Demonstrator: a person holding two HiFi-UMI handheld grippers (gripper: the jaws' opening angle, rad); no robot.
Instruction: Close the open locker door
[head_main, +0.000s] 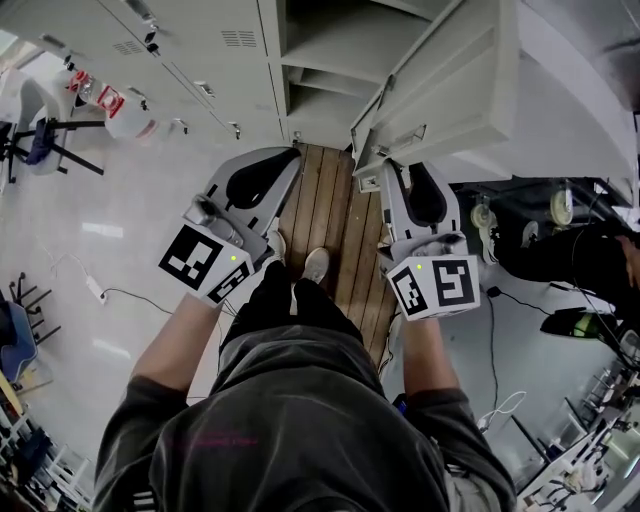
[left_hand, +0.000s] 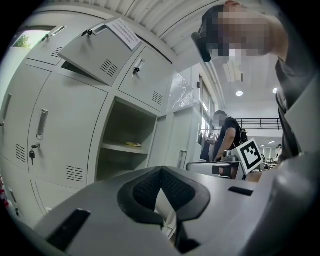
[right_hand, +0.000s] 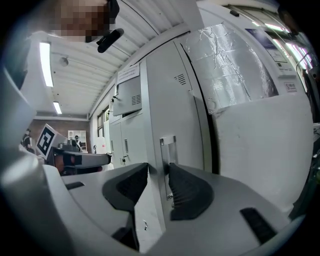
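Observation:
The open locker door (head_main: 450, 90) is pale grey and swings out from the row at the upper right of the head view. Its compartment (head_main: 320, 60) shows bare shelves. My right gripper (head_main: 400, 170) sits at the door's free edge. In the right gripper view its jaws (right_hand: 159, 167) stand apart, and the door face (right_hand: 175, 110) with its handle recess (right_hand: 169, 150) shows in the gap. Whether the pads touch the door I cannot tell. My left gripper (head_main: 290, 157) points level at the open compartment (left_hand: 125, 145); its pads (left_hand: 161, 172) meet at the tips, with nothing held.
I stand on wooden planks (head_main: 330, 220) before the lockers. An upper locker door (left_hand: 100, 57) with a paper on it hangs ajar. A yellow thing (left_hand: 132, 144) lies on a shelf. A water jug (head_main: 125, 115) and chair (head_main: 40, 135) stand left; a person (head_main: 590, 260) and cables are right.

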